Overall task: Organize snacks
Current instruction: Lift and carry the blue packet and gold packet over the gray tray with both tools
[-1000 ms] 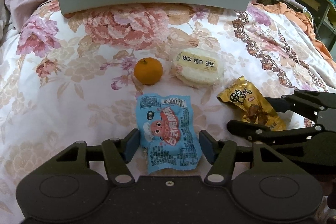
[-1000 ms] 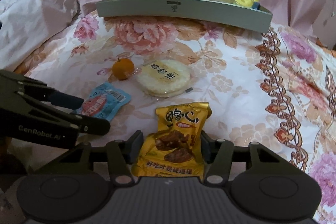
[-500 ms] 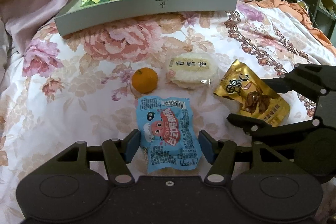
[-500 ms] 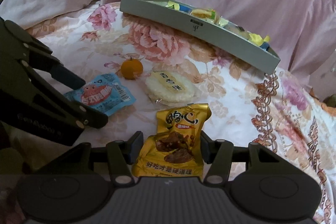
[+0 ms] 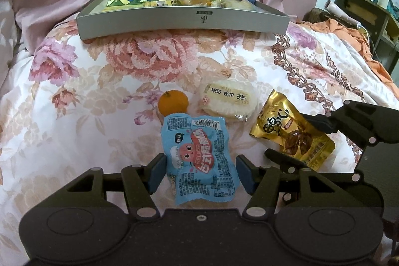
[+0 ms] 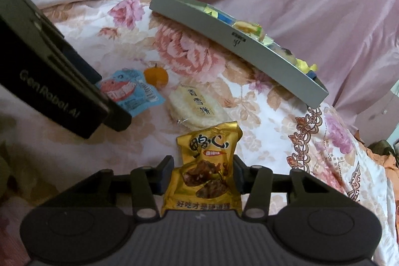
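- Between the blue pads of the left tool [image 5: 200,175] sat the blue snack packet [image 5: 199,161]; both pads pressed its sides, pinching it above the floral bedspread [image 5: 74,116].
- Between the fingers of the right tool [image 6: 203,176] sat the gold snack packet [image 6: 207,171], clamped at its lower half, top end pointing forward.
- Beyond the blue packet lay the small orange [image 5: 173,102], partly hidden by the packet's top edge in the left view.
- Just right of the orange lay the round rice cracker pack [image 5: 228,101], resting on the bedspread.
- Farther back stood the grey tray [image 5: 182,21], already holding several wrapped snacks, well apart from both tools.
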`<act>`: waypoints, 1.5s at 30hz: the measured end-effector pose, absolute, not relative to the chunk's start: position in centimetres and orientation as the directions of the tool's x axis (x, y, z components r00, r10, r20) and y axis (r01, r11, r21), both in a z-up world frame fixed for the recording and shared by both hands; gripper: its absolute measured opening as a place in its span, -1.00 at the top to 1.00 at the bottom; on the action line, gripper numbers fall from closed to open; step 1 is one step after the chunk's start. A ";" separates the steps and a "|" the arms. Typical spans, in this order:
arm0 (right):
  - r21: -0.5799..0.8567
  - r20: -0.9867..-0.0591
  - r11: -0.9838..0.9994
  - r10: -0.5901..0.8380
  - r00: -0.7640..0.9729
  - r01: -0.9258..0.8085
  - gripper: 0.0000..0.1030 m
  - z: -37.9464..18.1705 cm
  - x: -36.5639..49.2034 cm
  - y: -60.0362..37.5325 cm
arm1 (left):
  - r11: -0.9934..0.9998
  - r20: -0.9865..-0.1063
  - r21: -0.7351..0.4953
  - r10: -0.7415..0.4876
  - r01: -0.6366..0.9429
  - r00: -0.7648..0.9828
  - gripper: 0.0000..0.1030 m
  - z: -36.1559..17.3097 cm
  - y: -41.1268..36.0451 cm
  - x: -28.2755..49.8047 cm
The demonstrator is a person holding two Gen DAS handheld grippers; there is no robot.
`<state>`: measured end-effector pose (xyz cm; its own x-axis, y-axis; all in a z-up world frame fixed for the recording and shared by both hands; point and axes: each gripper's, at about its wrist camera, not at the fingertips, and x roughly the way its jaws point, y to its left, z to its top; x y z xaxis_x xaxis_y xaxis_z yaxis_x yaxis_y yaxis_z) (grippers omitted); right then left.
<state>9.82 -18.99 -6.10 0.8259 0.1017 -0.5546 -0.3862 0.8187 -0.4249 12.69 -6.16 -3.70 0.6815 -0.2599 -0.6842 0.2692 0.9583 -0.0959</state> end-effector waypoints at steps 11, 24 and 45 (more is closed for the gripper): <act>-0.447 -0.462 0.840 0.078 0.883 -0.308 -0.02 -4.0 9.4 -20.1 | 0.959 -0.606 -0.155 -0.282 0.237 0.744 -0.22 -0.9 -6.0 12.5; -0.295 -0.324 0.923 0.147 0.934 -0.247 -0.03 1.7 13.0 -22.9 | 0.974 -0.491 -0.168 -0.215 0.150 0.844 -0.22 5.5 -5.3 17.5; 0.104 -0.187 0.975 0.215 0.958 -0.198 -0.04 2.1 28.3 -30.1 | 0.966 -0.506 -0.251 -0.085 -0.053 0.858 -0.23 6.4 -5.6 33.2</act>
<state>28.28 -30.12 2.12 0.9585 0.2150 -0.1875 -0.1983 0.9746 0.1037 33.21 -5.65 6.41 0.8580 -0.0852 -0.5065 -0.0525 0.9664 -0.2515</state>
